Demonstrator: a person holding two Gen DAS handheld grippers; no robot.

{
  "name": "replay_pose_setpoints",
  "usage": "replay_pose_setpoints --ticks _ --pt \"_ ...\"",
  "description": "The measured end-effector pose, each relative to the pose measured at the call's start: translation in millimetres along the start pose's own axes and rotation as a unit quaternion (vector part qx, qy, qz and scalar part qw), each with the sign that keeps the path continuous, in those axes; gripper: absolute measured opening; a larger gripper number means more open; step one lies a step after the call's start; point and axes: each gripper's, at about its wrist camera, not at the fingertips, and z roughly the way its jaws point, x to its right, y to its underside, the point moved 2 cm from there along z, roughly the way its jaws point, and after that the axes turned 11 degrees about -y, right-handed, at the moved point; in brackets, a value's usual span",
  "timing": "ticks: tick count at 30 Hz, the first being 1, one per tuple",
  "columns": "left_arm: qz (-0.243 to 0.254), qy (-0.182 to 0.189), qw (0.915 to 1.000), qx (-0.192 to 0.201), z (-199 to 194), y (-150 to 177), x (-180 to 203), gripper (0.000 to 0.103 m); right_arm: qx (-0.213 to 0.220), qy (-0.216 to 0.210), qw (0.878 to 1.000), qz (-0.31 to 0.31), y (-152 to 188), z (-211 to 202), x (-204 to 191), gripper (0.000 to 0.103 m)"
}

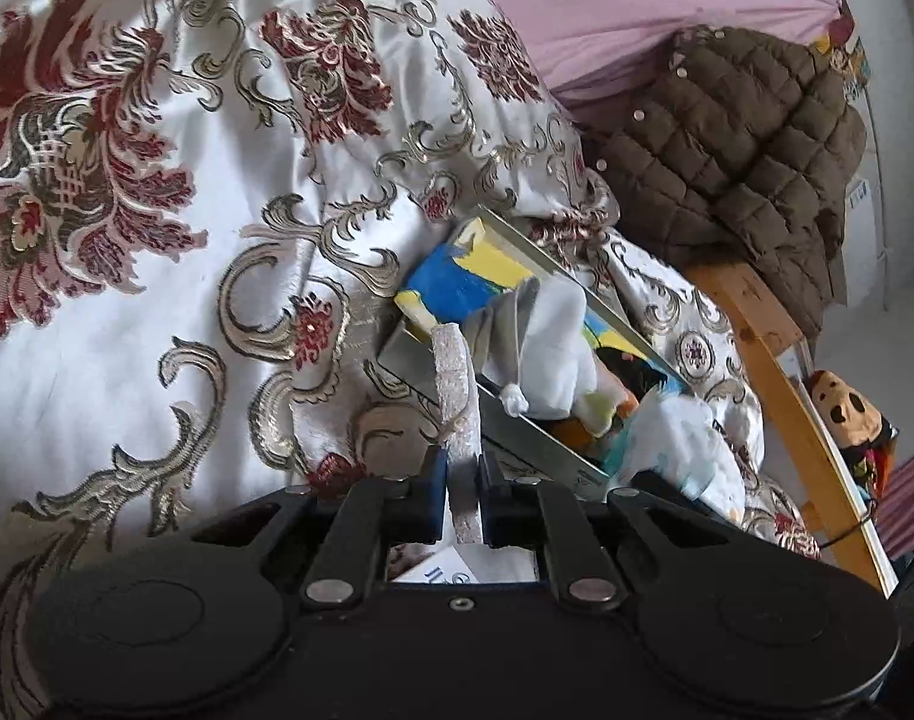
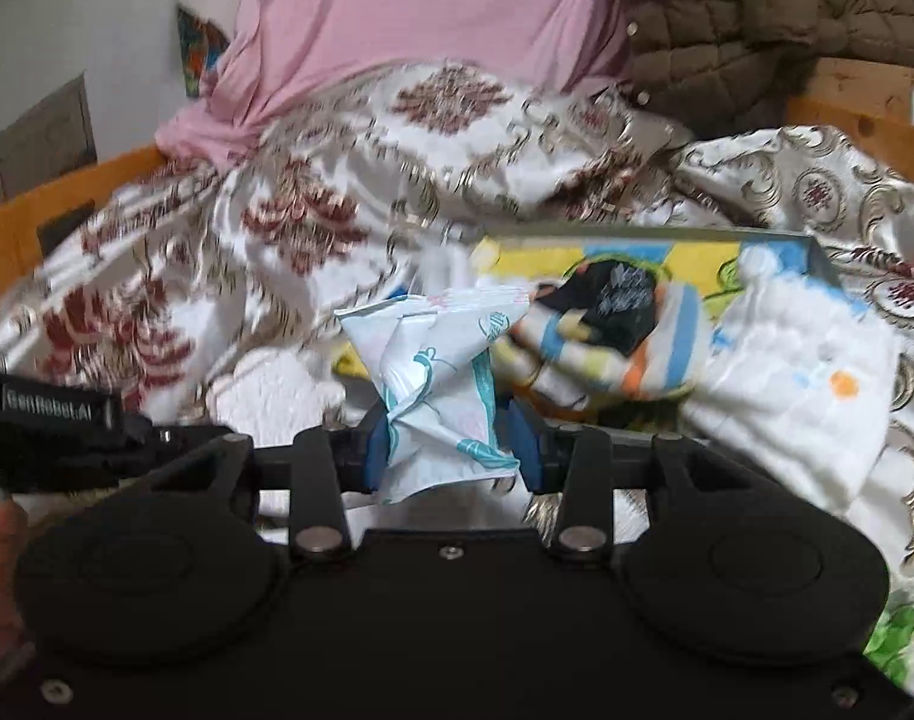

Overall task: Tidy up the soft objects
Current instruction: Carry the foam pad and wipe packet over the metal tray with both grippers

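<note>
**Left wrist view and right wrist view: both grippers clamped on soft things beside the box**

Left wrist view: the left gripper [image 1: 463, 480] has its fingers pressed together on a thin white foam strip [image 1: 455, 396], which stands up from the jaws. The lower end of the strip is hidden between the pads. Just beyond it lies an open box [image 1: 511, 414] with a blue and yellow picture, tilted on the patterned bedspread [image 1: 157, 192]. A white soft cloth [image 1: 562, 330] hangs over the box edge and covers part of the inside; what lies under it is hard to make out. On the far right a brown quilted jacket [image 1: 739, 138] rests on the wooden bed frame [image 1: 775, 348], and a plush toy [image 1: 850, 414] is partly cut off behind the frame.

Right wrist view: the picture is blurred. The right gripper [image 2: 451, 444] is closed on a crumpled white packet [image 2: 439, 372] with teal print, near the box [image 2: 637, 258]. A striped cloth [image 2: 613, 354] and a white quilted cloth [image 2: 799, 372] cover much of the box. Pink fabric [image 2: 421, 12] fills the far side.
</note>
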Motion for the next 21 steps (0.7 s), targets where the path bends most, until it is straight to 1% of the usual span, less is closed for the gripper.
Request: replay_pose_setpoints --ticks 3,5,8,11,14,17,21 --pt "0.005 -0.010 0.9999 0.004 -2 1 2 0.011 0.012 0.002 1.000 0.008 -7 -9 8 0.033" --pt "0.009 -0.008 0.9999 0.013 -8 -3 7 0.010 0.022 0.007 1.000 0.011 -12 -13 12 0.033" --pt "0.016 0.006 0.9993 0.034 -17 -17 21 0.010 0.035 0.015 0.999 0.015 -21 -17 21 0.033" --pt "0.018 0.030 0.9980 0.052 -16 -36 42 0.010 0.049 0.032 0.998 0.020 -30 -18 31 0.033" --pt "0.033 0.046 0.9961 0.067 -3 -50 68 0.011 0.060 0.052 0.996 0.033 -38 -16 47 0.033" --pt "0.049 0.051 0.9955 0.063 16 -57 85 0.011 0.066 0.066 0.994 0.049 -38 -14 60 0.033" --pt "0.058 0.049 0.9960 0.047 49 -66 97 0.011 0.076 0.078 0.992 0.067 -38 -17 75 0.033"
